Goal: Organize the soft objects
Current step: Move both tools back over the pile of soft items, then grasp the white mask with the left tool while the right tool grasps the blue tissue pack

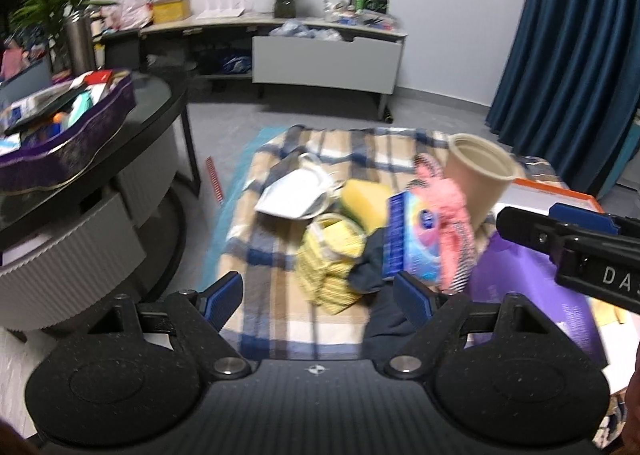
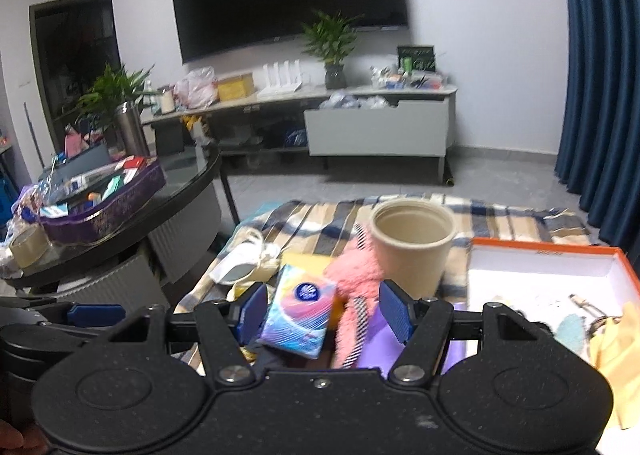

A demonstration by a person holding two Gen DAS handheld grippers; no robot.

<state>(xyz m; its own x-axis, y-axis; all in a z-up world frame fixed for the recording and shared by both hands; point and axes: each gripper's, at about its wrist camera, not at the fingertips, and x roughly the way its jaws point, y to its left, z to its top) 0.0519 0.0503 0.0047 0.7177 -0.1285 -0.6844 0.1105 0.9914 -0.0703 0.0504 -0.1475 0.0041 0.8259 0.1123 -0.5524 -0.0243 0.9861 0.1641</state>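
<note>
On a plaid blanket (image 1: 280,279) lie a yellow checked cloth (image 1: 332,259), a yellow sponge (image 1: 366,201), a dark garment (image 1: 376,275), a blue tissue pack (image 1: 412,239), a pink fluffy toy (image 1: 452,223) and a beige cup (image 1: 478,175). My left gripper (image 1: 320,295) is open above the yellow cloth and dark garment. My right gripper (image 2: 322,313) is open, its fingers on either side of the tissue pack (image 2: 300,313) and pink toy (image 2: 356,287), apart from them. The right gripper also shows in the left wrist view (image 1: 560,239).
An orange-rimmed white box (image 2: 536,251) holding small items lies at the right. A purple bag (image 1: 532,295) lies beside the toy. White plates (image 1: 296,191) sit on the blanket. A round dark table (image 1: 152,111) with a purple tray (image 1: 68,139) stands left. TV cabinet (image 2: 380,127) behind.
</note>
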